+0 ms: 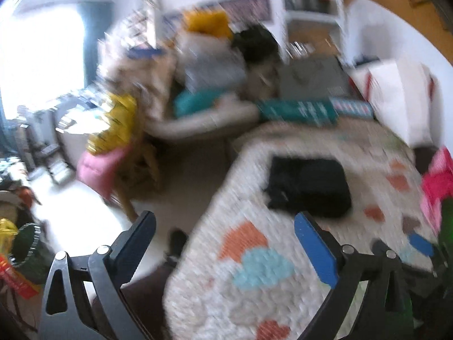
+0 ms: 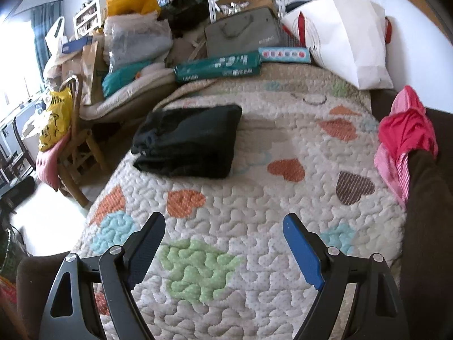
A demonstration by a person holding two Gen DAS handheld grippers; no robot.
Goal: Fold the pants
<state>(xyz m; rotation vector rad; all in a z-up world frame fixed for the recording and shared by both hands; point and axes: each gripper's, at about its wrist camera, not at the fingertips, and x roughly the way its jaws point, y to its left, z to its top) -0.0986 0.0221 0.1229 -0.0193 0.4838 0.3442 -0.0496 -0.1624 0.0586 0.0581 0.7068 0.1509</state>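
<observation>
Black pants [image 2: 188, 141] lie folded into a compact rectangle on the quilted heart-pattern bedspread [image 2: 254, 198], toward its left edge. They also show in the blurred left wrist view [image 1: 308, 187]. My right gripper [image 2: 223, 221] is open and empty, held above the bedspread well in front of the pants. My left gripper [image 1: 225, 218] is open and empty, over the bed's left edge, in front of the pants.
A pink garment [image 2: 405, 138] lies at the bed's right side. Boxes [image 2: 218, 66], a white bag [image 2: 348, 39] and piled bags line the far end. A wooden chair [image 2: 76, 153] with a yellow bag stands left of the bed, on the pale floor.
</observation>
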